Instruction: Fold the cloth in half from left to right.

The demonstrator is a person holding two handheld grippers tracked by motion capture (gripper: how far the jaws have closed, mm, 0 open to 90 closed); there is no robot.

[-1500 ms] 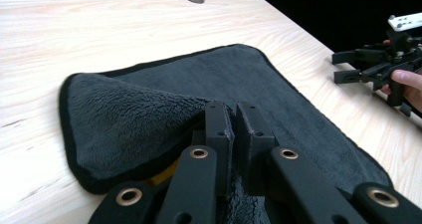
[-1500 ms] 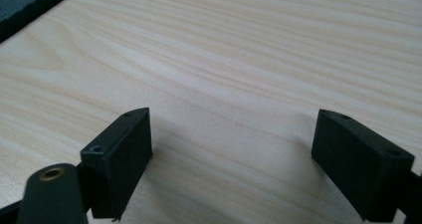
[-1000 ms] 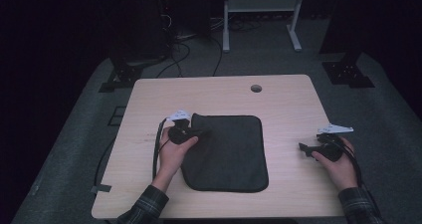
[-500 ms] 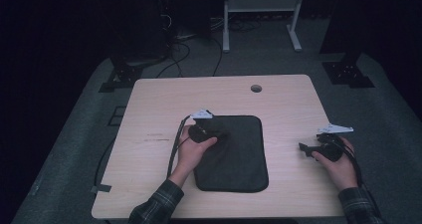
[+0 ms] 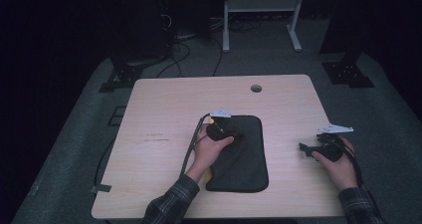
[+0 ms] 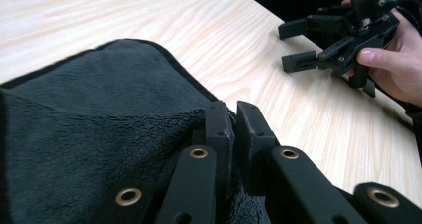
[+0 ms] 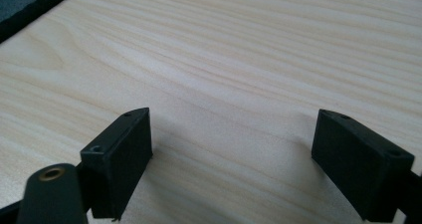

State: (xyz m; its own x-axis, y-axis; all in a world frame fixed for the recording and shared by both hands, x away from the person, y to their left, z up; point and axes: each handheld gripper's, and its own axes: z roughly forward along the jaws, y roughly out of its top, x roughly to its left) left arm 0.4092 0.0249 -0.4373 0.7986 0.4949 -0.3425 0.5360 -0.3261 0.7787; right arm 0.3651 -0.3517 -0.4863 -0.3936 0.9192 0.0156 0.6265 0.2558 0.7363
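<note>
- Fleece cloth (image 5: 244, 154) lies on worktop (image 5: 164, 114), a bit right of centre, nearer person's edge; folded over on itself.
- Left tool (image 5: 238, 133) sits on cloth's far end, w/ left hand (image 5: 211, 149) on cloth's left edge; in left tool view (image 6: 233, 129) jaws pinch a fold of cloth (image 6: 99, 119).
- Right tool (image 5: 304, 147) at worktop's right edge, well apart from cloth, in right hand (image 5: 343, 164); jaws spread over bare wood (image 7: 231, 129).
- Cable hole (image 5: 256, 88) in worktop, behind cloth, near far edge.
- Left tool's cable (image 5: 191, 149) runs left of hand, back toward person's edge.
</note>
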